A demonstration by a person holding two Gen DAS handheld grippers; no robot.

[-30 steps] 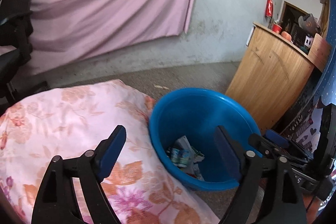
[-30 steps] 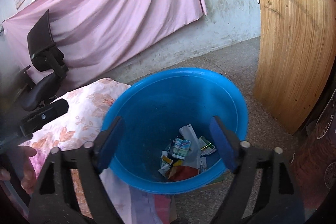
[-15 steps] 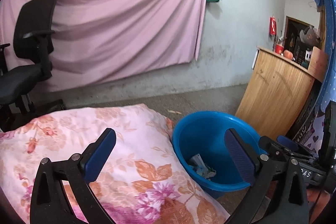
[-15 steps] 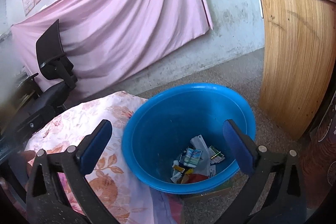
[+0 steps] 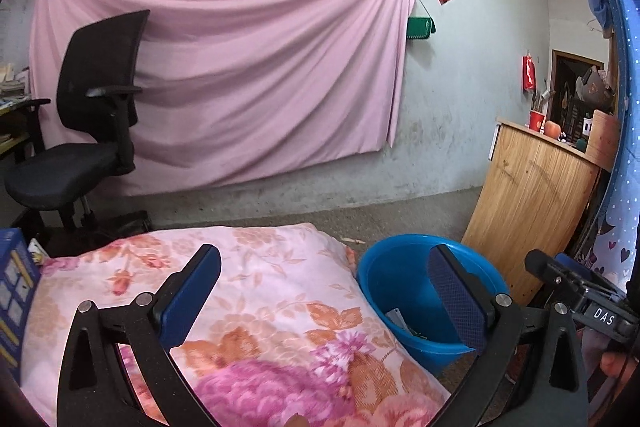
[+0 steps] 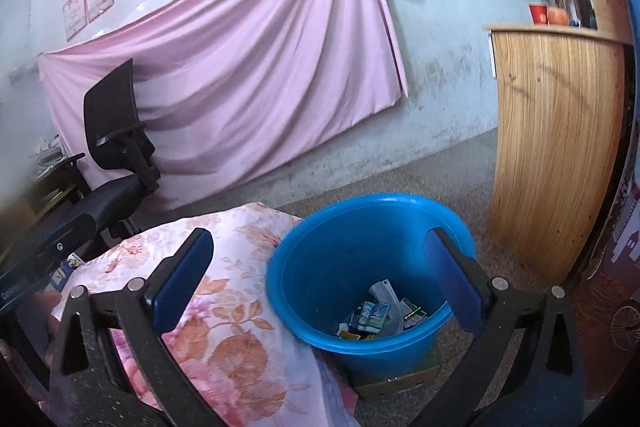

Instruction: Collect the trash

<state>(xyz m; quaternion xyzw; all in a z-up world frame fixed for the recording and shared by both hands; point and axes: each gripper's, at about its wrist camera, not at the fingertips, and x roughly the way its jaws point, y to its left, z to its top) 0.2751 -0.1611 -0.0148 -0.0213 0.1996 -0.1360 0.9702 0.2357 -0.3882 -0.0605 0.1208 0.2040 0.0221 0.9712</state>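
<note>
Lower right of frame: blue basin (image 6: 372, 267) holding wrappers (image 6: 374, 317); left gripper (image 5: 324, 291) and right gripper (image 6: 318, 273) spread wide, empty; best to scan floral cloth (image 5: 260, 307) for leftover trash

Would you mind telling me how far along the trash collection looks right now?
Done: several wrappers and small cartons already lie in the blue tub. In hand: nothing; the left hand-held gripper and right hand-held gripper are both open and empty. Left: no loose trash shows on the floral cloth.

Trash (image 6: 376, 315) labels too small to read
</note>
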